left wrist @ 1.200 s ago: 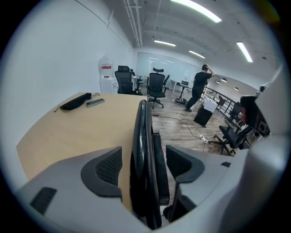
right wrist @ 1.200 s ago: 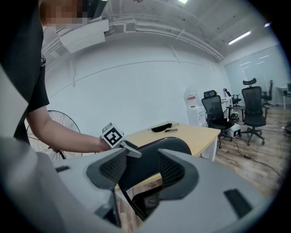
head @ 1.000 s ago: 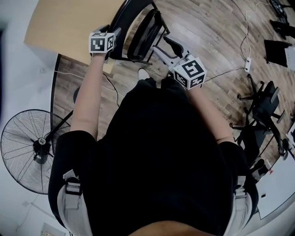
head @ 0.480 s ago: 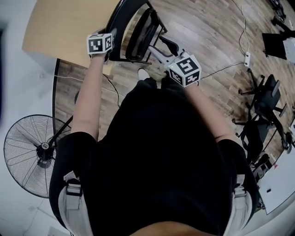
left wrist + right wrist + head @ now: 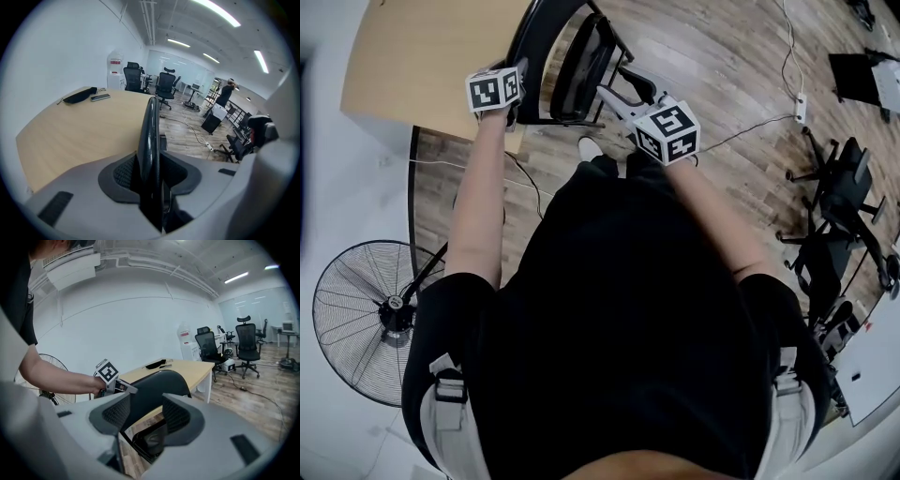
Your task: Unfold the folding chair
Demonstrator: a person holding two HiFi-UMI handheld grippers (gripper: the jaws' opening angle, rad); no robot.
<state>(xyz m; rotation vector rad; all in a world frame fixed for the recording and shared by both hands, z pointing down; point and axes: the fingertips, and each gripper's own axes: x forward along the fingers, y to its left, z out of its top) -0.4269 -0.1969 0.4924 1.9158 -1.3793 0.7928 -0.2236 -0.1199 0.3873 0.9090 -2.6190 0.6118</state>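
Between the left gripper's [image 5: 151, 172] closing jaws stands the folding chair's [image 5: 581, 70] backrest [image 5: 151, 124], pinched. The right gripper [image 5: 146, 414] gapes, empty, short of the folded seat [image 5: 151, 440], beside the desk [image 5: 431, 56]. Likely next: catch the seat, press down.

Chair [image 5: 581, 70] black; tabletop [image 5: 431, 56] light tan; floor [image 5: 722, 75] brown planks; fan [image 5: 394, 309] black.
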